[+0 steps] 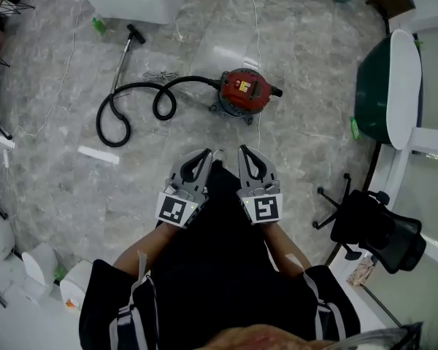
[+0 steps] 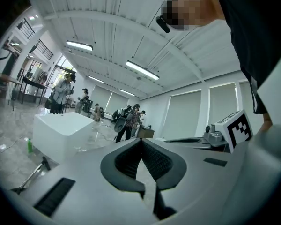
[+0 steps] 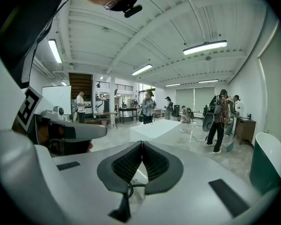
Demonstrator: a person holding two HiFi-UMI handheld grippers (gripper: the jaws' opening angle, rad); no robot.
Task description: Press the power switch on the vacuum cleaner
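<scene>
We're holding the left tool (image 1: 204, 154) and right tool (image 1: 247, 152) low in front of us, both closed tip to tip, gripping nothing. The vacuum (image 1: 242, 92) is sitting on the floor (image 1: 306, 57) well ahead, and its switch is too small to pick out. Risks as we're judging them: pressing the wrong spot, or snagging the hose (image 1: 131, 108) while stepping in.

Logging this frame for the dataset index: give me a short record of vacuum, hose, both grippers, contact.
vacuum cleaner: red, on the floor, ahead of both grippers
hose: black, looped left of the vacuum cleaner
left gripper: fingers shut, empty, near the body
right gripper: fingers shut, empty, beside the left gripper
contact: neither gripper touches the vacuum cleaner
</scene>
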